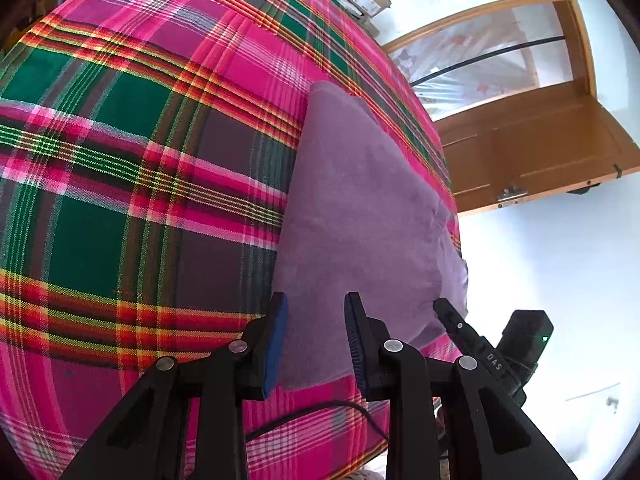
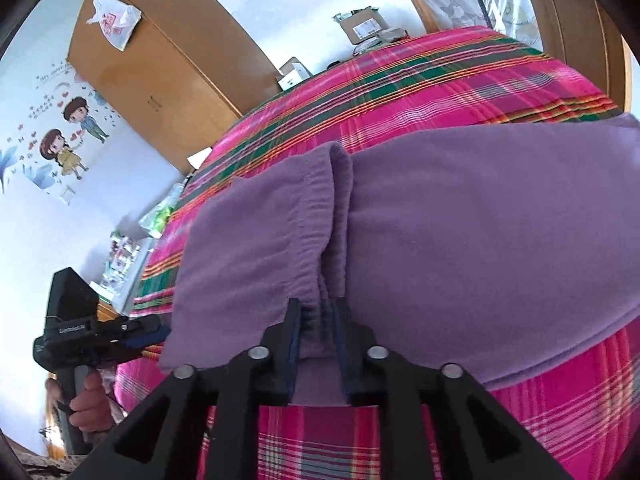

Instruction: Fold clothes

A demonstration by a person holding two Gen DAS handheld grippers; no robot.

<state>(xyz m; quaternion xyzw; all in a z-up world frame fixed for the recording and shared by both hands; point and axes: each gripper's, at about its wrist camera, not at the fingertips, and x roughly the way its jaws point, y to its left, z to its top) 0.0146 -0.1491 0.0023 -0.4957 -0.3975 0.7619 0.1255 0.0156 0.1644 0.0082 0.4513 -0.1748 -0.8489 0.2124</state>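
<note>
A purple fleece garment (image 1: 360, 208) lies folded on a pink and green plaid bedspread (image 1: 132, 168). In the right wrist view its gathered elastic waistband (image 2: 308, 240) runs down toward me, and my right gripper (image 2: 318, 332) is shut on the bunched waistband edge. My left gripper (image 1: 316, 328) stands open just over the garment's near corner, with nothing pinched between its blue pads (image 1: 276, 344). Each gripper shows in the other's view: the right gripper (image 1: 460, 332) at the garment's edge, and the left gripper (image 2: 120, 332) held by a hand (image 2: 90, 404) at the garment's left corner.
The bedspread (image 2: 440, 80) covers the whole bed. A wooden door (image 1: 532, 148) stands open beyond the bed's right side. A wooden wardrobe (image 2: 160, 68) stands against the wall, with cardboard boxes (image 2: 364, 26) past the bed's far edge. A black cable (image 1: 320, 412) trails under the left gripper.
</note>
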